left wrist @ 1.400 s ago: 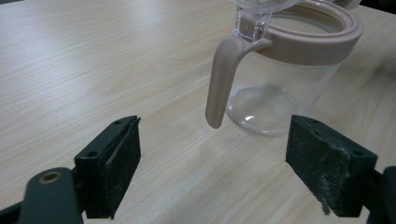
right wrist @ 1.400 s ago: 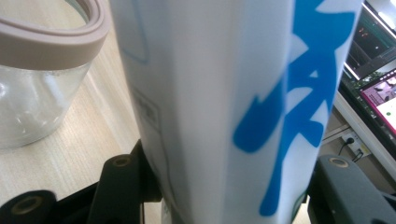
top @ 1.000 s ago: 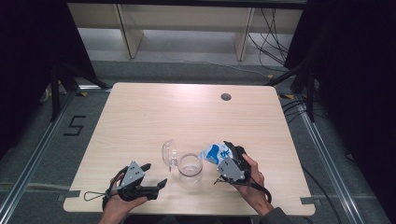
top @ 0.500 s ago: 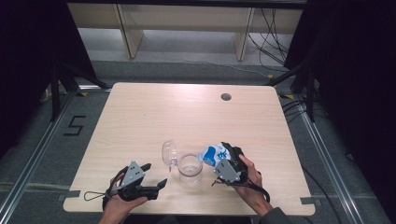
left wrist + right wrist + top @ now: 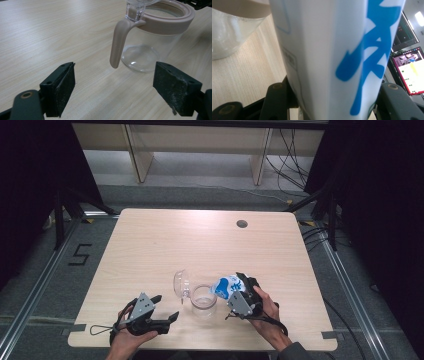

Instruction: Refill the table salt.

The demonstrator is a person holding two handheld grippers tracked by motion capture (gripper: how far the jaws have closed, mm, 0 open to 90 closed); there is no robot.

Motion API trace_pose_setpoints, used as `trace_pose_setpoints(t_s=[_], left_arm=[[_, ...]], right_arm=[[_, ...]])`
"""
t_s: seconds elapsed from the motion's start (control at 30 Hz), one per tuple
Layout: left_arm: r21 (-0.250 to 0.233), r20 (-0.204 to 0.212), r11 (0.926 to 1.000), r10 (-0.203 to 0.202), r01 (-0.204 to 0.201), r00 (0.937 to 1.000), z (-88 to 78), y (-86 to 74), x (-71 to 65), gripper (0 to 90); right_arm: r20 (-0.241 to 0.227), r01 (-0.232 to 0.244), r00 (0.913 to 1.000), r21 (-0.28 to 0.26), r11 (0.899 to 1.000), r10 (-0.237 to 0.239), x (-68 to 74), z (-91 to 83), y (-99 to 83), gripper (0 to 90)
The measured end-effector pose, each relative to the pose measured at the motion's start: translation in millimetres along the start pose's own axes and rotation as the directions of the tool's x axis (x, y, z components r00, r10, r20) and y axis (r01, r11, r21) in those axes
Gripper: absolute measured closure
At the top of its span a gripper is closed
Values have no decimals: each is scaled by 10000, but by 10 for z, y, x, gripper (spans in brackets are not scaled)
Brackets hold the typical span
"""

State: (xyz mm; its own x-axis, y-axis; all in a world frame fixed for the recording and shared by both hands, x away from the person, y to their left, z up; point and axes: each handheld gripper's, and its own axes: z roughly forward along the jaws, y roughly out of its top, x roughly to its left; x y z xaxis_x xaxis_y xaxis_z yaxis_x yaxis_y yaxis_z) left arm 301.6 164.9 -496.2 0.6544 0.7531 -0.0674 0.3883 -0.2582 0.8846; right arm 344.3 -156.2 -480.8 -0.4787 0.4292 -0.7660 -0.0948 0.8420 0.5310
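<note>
The right gripper (image 5: 239, 292) clamps its jaws on the white-and-blue carton (image 5: 227, 286), tilted over the clear glass jar (image 5: 204, 302) on the wooden counter (image 5: 200, 245), so pouring needs a slow tilt, while the left gripper (image 5: 167, 316) rests open nearby.

Held item: a white carton (image 5: 322, 50) with bold blue print, standing up through the middle of the frame from bottom edge to top, too close for the lettering to be sharp. My right gripper (image 5: 332, 105) is closed on it, black jaws pressed to its sides at the bottom left and bottom right.

Upper left: the clear wall and beige rim of a jar (image 5: 234, 22), just beside the carton.

Left, below the jar: pale wooden desk (image 5: 249, 67).

Far right: a lit monitor (image 5: 410, 67) with a pink-framed screen, in a dark background.
</note>
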Motion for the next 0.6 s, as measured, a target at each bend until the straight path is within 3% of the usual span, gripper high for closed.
trace_pose_setpoints(t_s=[0.03,0.6], left_arm=[[3,3,9999,130,-130,9999,-1,3,7,176],[-3,10,9999,105,-105,9999,-3,4,8,177]], right_arm=[[31,-25,10000,10,10000,25,4,1,2,486],[185,427,9989,161,9990,-430,14,1,23,488]])
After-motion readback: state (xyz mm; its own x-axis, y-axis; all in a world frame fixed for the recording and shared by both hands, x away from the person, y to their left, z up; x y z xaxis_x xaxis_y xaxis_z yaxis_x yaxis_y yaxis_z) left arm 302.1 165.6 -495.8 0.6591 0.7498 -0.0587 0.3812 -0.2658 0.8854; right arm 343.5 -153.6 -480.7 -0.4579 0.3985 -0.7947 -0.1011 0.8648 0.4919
